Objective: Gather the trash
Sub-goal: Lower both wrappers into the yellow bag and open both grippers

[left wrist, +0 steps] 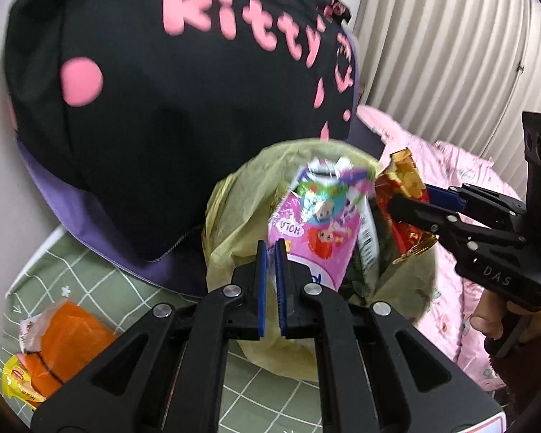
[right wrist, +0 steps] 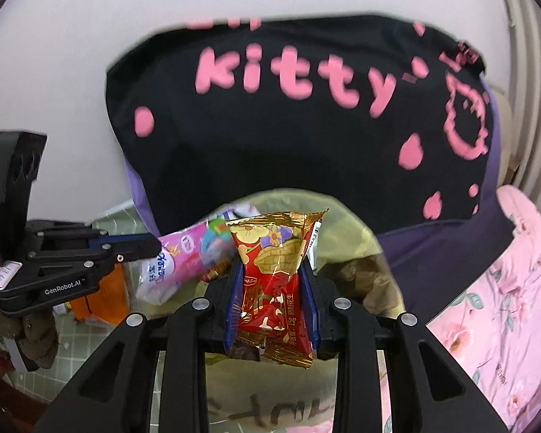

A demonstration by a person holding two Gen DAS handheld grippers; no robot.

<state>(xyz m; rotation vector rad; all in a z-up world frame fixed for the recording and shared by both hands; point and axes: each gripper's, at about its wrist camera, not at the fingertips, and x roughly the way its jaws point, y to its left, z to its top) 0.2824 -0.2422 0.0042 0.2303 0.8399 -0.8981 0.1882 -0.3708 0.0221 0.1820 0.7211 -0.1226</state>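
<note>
Left wrist view: large black cushion with pink lettering; below it, yellow-green plastic trash bag. Left gripper apparently pinches the bag's rim beside the pink cartoon wrapper. Right gripper clamps the red-and-gold foil snack packet over the opening. Release only once well inside the mouth.

Black pillow: "kitty". Left tongs: "GenRobot.AI". Right tongs: "DAS".
</note>
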